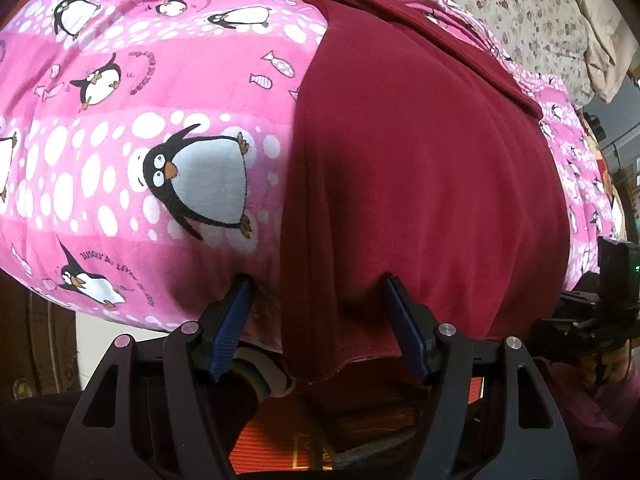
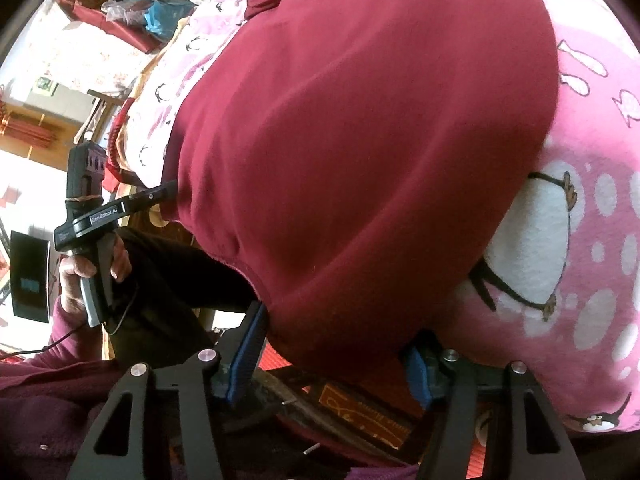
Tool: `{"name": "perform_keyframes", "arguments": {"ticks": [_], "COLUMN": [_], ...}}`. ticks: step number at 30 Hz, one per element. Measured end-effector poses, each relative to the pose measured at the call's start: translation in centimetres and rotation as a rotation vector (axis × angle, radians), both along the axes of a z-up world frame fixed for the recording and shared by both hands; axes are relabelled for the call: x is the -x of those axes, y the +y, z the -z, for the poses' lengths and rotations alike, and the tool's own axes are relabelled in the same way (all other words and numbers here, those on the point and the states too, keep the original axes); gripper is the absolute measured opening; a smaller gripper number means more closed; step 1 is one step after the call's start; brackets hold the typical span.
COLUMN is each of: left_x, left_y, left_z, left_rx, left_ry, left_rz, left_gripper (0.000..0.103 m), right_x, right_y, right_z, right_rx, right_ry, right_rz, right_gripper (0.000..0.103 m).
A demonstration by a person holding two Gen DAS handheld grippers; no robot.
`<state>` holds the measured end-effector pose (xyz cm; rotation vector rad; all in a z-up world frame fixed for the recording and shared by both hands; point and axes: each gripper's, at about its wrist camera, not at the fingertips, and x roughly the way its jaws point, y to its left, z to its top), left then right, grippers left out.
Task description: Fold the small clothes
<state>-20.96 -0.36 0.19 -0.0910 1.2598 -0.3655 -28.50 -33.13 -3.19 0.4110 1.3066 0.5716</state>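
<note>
A dark red garment (image 1: 420, 184) lies flat on a pink penguin blanket (image 1: 132, 148), its near hem hanging over the bed edge. My left gripper (image 1: 320, 292) is open, its blue-padded fingers (image 1: 236, 312) straddling the garment's near left corner. In the right wrist view the same red garment (image 2: 360, 140) fills the frame. My right gripper (image 2: 340, 340) is open, its jaws spread around the garment's near edge, the right finger partly hidden under cloth. The left gripper (image 2: 160, 194) shows at the left, its tips hidden behind the garment.
The pink blanket (image 2: 580, 240) covers the bed. A floral sheet (image 1: 520, 12) lies at the far right. An orange ribbed mat (image 1: 280, 440) and patterned box (image 2: 360, 416) sit below the bed edge. Room clutter (image 2: 120, 12) is at the far left.
</note>
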Motion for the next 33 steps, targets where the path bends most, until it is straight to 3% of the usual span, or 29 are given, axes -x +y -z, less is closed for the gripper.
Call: {"name": "perform_keyframes", "arguments": {"ticks": [8,12,16,24,27,29,31,33], "left_x": [0.1,0.1,0.2,0.4,0.5,0.6,0.6,1.0], "left_y": [-0.3,-0.5,-0.6,-1.0,-1.0,-0.5,0.0,0.4], "left_z": [0.1,0.2,0.3,0.4,0.3,0.1,-0.5,-1.3], "left_rx": [-0.029,-0.035,-0.041,-0.061,-0.061,-0.05,-0.017,0.023], "left_ry": [-0.014,-0.017,-0.017,-0.024,-0.025,-0.024,-0.029,-0.051], "left_rz": [0.01,0.008,0.011,0.033,0.041,0.03,0.021,0.02], "left_gripper": [0.067,0.067,0.067,0.066,0.051,0.029,0.014,0.01], "right_x": [0.0,-0.1,-0.2,0.0,0.1,0.1,0.2,0.3], "right_y": [0.3,0.4,0.5,1.0,1.3,1.2,1.0,0.7], "right_z": [-0.1,0.4,0.5,-1.0,-1.7,-2.0,-2.3,-2.7], "right_rx": [0.009,0.011,-0.002,0.004,-0.006,-0.022,-0.044,-0.066], "right_ry": [-0.009,0.009,0.006,-0.056,-0.075,-0.081,-0.088,-0.103], "right_rz": [0.003,0.003,0.007,-0.02,-0.025,-0.021,-0.017,-0.011], "right_gripper": [0.059,0.046,0.038,0.021,0.02,0.019,0.019,0.017]}}
